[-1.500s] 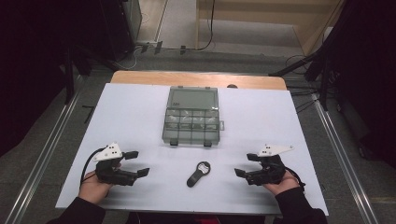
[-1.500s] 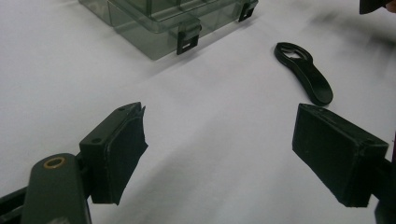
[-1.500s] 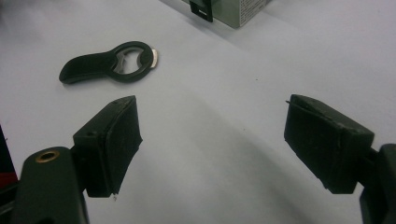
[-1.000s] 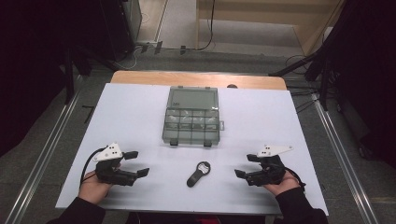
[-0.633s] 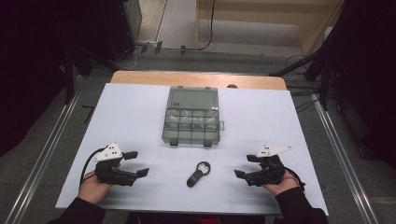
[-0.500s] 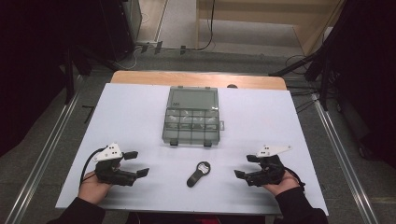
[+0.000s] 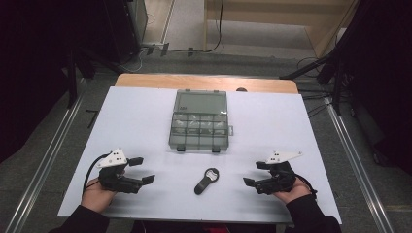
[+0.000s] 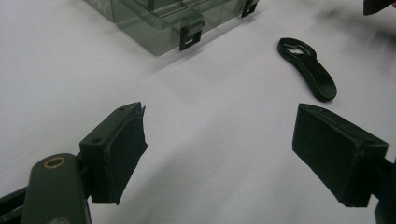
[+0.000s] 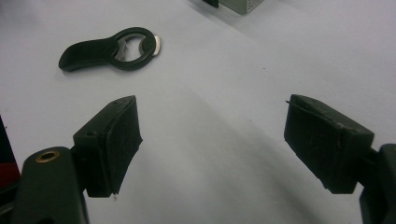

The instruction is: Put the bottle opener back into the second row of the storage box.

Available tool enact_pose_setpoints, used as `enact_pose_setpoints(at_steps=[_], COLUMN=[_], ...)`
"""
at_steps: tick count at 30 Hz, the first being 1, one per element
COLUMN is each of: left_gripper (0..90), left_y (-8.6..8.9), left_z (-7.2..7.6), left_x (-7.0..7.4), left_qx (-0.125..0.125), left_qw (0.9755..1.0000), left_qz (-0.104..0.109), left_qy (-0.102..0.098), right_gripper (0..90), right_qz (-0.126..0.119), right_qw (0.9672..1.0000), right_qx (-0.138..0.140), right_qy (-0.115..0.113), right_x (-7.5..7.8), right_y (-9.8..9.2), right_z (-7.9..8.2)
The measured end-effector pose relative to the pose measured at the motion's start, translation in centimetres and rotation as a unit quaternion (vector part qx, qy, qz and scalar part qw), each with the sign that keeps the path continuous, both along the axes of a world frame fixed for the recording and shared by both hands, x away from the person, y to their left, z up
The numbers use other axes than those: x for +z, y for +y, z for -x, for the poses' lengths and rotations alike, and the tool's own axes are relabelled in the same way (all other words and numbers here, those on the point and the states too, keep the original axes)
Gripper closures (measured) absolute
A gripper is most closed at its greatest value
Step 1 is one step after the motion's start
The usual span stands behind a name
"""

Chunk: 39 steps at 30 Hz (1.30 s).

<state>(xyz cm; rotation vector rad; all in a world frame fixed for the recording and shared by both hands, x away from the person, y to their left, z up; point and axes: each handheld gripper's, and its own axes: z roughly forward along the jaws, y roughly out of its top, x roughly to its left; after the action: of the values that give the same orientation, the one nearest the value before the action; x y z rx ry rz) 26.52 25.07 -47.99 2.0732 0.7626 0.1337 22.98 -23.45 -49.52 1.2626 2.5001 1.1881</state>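
Lab-style recording space, white-topped table [image 7: 126,126] on grey floor, metal floor rails [image 7: 46,160], trailing cables [image 7: 311,104], dark stands and curtains around

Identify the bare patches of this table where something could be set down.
Bare: left and right of the compartment box, out to the white table edges. Crowded: the near strip, with the bottle opener between left hand-held gripper and right hand-held gripper.

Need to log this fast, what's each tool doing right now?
Left tool: open, holding nothing.
Right tool: open, holding nothing.
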Motion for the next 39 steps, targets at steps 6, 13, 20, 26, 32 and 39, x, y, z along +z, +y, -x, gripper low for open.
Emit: enact_pose_setpoints(at_steps=[6,13,20,26,32,39], left_gripper=[17.3,17.3,17.3,17.3,17.3,17.3], left_y=[0.0,0.0,0.0,-0.1,0.0,0.0], left_z=[0.0,0.0,0.0,0.0,0.0,0.0], left_x=[0.0,0.0,0.0,-0.1,-0.1,0.0], left_qx=[0.000,0.001,0.001,0.001,0.002,0.002], left_qw=[1.0000,1.0000,1.0000,1.0000,1.0000,1.0000], left_qz=[0.000,0.000,0.000,0.001,0.000,0.000], left_qy=[0.001,0.002,0.001,0.002,0.001,0.002], right_gripper=[19.5,16.1,23.1,26.1,27.5,27.4], right_qz=[0.000,-0.016,-0.025,-0.019,-0.018,-0.007], right_qw=[1.0000,0.9997,0.9992,0.9984,0.9953,0.9932], right_qx=[0.000,-0.002,0.021,0.049,0.090,0.114], right_qy=[0.000,-0.017,-0.024,-0.020,-0.030,-0.025], right_x=[0.0,0.3,0.8,0.4,0.5,0.7], right_y=[-0.1,0.0,0.3,0.6,1.2,1.9], right_z=[0.0,-0.3,-1.2,-1.9,-2.5,-3.3])
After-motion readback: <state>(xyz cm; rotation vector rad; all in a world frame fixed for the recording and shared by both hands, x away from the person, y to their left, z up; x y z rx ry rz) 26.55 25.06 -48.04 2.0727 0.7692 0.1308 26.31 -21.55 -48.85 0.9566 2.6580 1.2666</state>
